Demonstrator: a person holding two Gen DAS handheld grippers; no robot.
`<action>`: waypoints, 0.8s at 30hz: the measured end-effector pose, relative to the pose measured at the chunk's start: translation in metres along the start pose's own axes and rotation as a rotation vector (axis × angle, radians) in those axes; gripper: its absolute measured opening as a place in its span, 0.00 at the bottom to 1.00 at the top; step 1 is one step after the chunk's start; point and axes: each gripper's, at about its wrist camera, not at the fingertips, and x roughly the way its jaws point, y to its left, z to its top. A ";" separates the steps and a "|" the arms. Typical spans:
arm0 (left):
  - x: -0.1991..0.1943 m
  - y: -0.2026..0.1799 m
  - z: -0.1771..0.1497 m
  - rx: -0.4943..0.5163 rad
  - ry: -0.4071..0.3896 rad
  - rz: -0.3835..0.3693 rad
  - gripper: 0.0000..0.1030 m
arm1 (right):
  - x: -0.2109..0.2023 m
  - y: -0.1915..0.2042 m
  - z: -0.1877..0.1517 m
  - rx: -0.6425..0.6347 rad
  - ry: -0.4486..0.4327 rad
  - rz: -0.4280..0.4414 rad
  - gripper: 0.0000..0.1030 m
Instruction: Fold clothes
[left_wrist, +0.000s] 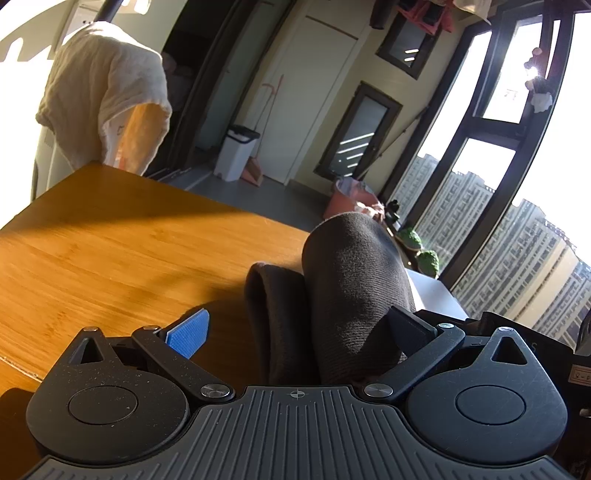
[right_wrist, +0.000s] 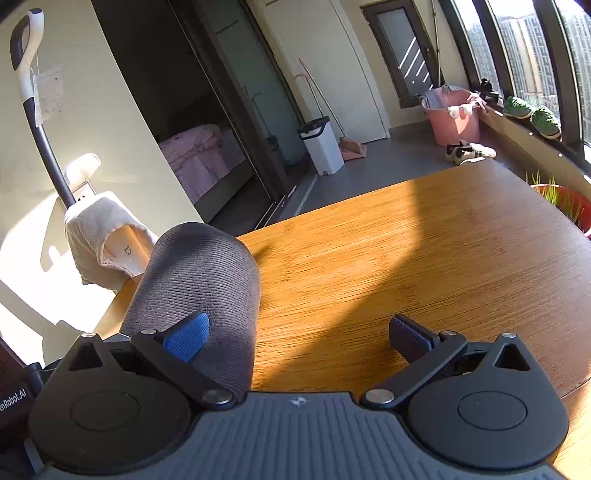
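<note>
Table (right_wrist: 406, 251): wood top, part sun, part shadow, fills the lower half of both views.

Dark cloth (left_wrist: 351, 280): grey-brown knit, lifted off the table into 2 rounded humps in the left wrist view; taller hump sits btwn the left fingers, nearer the right one, lower fold just beside it on the left. In the right wrist view the same cloth (right_wrist: 199, 295) shows as 1 thick roll at the left, over the table's left edge.

Left gripper (left_wrist: 299, 332): jaws wide apart, cloth bunched btwn them; blue pad (left_wrist: 188, 334) on the left finger bare and clear of the fabric. Can't tell if the right finger touches the cloth.

Right gripper (right_wrist: 299, 338): jaws wide apart, bare table btwn them; left blue pad (right_wrist: 186, 341) lies against the cloth roll, not clamped on it.

Cream towel (left_wrist: 107, 96): draped over a pole past the far table edge.

White bin (right_wrist: 321, 144): on the floor by the door.

Pink tub (right_wrist: 452, 118): near the window, clothes hanging over the rim.
</note>
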 end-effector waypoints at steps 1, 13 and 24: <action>0.000 0.000 0.000 0.001 -0.001 0.001 1.00 | 0.000 0.000 0.000 0.002 0.000 0.001 1.00; -0.001 0.000 -0.001 -0.001 -0.002 0.002 1.00 | 0.000 0.001 0.000 -0.003 0.000 0.001 1.00; 0.005 0.000 -0.002 -0.060 0.010 -0.007 1.00 | -0.005 -0.004 0.010 -0.112 0.001 0.017 1.00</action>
